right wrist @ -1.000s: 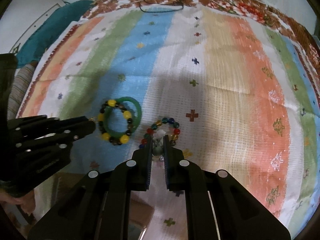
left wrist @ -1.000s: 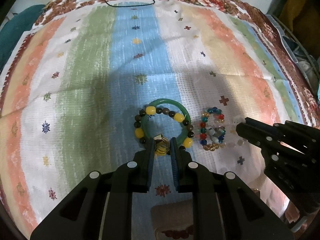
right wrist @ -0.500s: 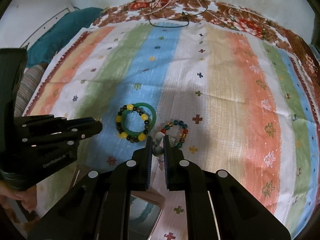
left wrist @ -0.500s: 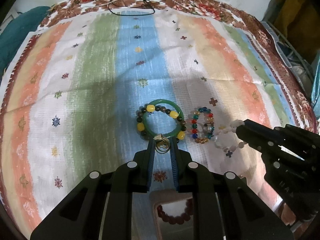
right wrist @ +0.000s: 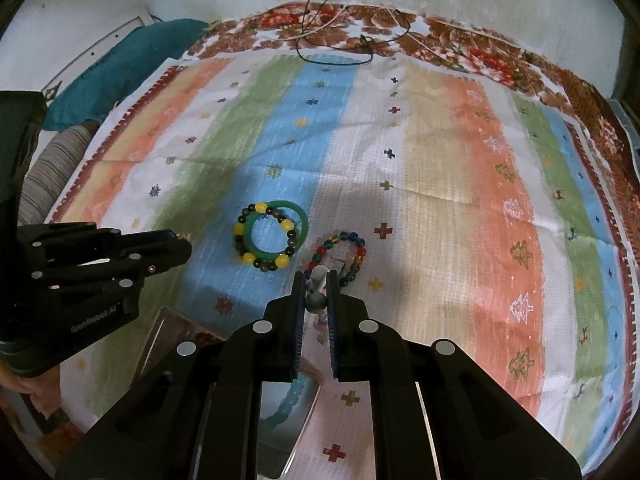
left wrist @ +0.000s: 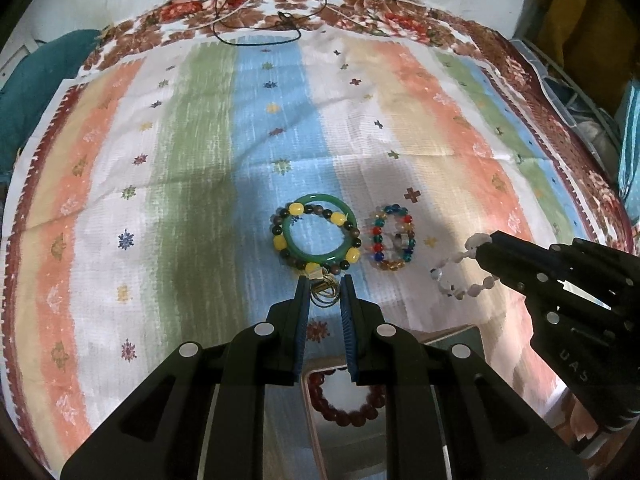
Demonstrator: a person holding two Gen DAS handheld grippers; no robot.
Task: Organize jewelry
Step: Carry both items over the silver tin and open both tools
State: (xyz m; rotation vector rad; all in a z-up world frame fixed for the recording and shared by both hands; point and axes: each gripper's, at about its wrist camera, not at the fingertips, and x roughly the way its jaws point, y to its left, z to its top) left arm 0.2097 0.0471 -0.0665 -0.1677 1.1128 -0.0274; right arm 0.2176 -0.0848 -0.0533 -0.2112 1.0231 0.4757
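Jewelry is hanging from both tools: the left hand-held gripper (left wrist: 325, 289) is pinching thin gold rings (left wrist: 323, 291), the right hand-held gripper (right wrist: 317, 285) a pale white bead bracelet (left wrist: 460, 276). A green bangle (left wrist: 316, 232) and a multicoloured bead bracelet (left wrist: 390, 238) are lying side by side on the striped cloth (left wrist: 192, 168).

Bangle (left wrist: 316, 232) on cloth (left wrist: 200, 184); beaded bracelet (left wrist: 392, 240) just right of it.
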